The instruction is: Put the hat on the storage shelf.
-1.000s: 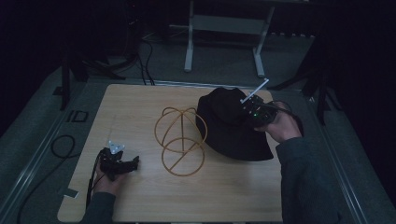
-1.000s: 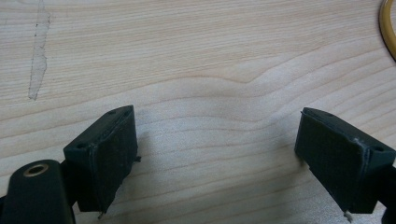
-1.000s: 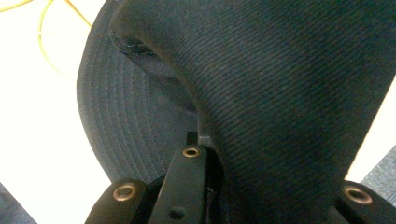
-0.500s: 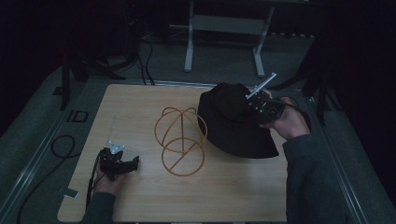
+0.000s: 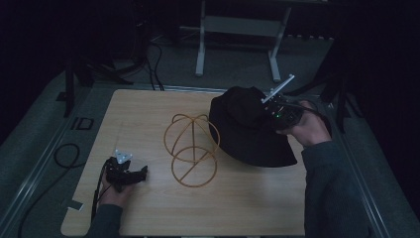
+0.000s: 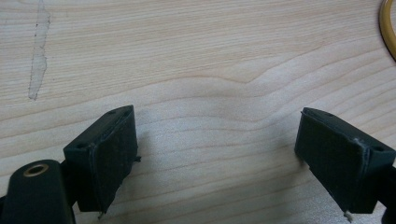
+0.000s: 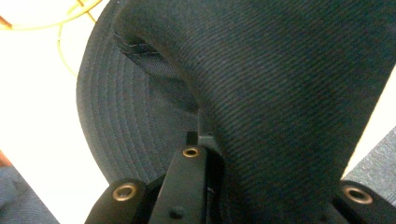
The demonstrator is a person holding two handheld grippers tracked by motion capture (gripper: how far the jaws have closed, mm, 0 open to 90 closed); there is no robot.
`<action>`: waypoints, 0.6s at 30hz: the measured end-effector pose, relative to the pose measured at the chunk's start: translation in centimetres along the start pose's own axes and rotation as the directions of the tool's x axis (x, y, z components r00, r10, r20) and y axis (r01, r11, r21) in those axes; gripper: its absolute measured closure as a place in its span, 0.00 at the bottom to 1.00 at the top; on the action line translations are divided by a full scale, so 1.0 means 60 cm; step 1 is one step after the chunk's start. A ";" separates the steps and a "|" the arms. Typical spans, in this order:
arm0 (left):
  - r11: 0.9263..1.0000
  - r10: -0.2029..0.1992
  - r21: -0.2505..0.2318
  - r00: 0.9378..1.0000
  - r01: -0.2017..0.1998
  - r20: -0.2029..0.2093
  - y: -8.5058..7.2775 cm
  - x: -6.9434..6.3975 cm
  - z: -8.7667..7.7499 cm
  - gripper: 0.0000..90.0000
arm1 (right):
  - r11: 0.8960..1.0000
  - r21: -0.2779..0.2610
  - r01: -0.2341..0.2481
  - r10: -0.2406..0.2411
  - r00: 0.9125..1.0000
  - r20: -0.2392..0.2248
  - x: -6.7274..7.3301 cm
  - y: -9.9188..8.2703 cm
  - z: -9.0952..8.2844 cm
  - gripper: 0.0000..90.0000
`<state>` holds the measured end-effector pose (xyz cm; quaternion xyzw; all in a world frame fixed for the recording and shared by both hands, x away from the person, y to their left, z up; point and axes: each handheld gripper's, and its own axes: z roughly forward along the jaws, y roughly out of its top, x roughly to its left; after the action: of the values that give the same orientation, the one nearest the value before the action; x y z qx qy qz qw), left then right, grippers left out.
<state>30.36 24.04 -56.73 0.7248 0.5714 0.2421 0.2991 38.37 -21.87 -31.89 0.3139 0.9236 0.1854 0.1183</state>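
A black bucket hat (image 5: 245,130) is lifted off the right half of the wooden table (image 5: 148,114), its brim hanging down. My right gripper (image 5: 271,113) is shut on the hat's crown; in the right gripper view the dark fabric (image 7: 289,93) is pinched between the jaws. A yellow wire hat stand (image 5: 190,148) rises at the table's middle, just left of the hat. My left gripper (image 5: 130,173) rests at the front left of the table. Its jaws stand wide open over bare wood, and the left fingertip (image 6: 109,154) holds nothing.
A black cable (image 5: 67,158) loops on the floor left of the table. A white metal frame (image 5: 237,29) stands beyond the far edge. The stand's yellow ring (image 6: 388,28) curves at the top right of the left gripper view.
My right gripper has raised the hat and carried it slightly right and away from me; the hat now hangs clear of the table. The left gripper has stayed put.
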 end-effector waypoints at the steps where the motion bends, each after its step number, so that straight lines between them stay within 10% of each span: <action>1: 1.000 0.000 0.000 1.000 0.000 0.000 0.000 0.000 0.000 0.15 | 1.000 -0.002 0.000 0.000 1.000 0.000 0.000 0.000 -0.002 0.98; 18: 1.000 0.000 0.000 1.000 0.000 0.001 0.000 0.000 0.000 0.15 | 0.999 -0.039 0.005 -0.004 1.000 0.007 -0.006 -0.006 -0.043 0.98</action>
<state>30.35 24.04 -56.72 0.7249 0.5714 0.2417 0.2993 37.60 -23.03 -29.66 0.3101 0.9202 0.2018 0.1281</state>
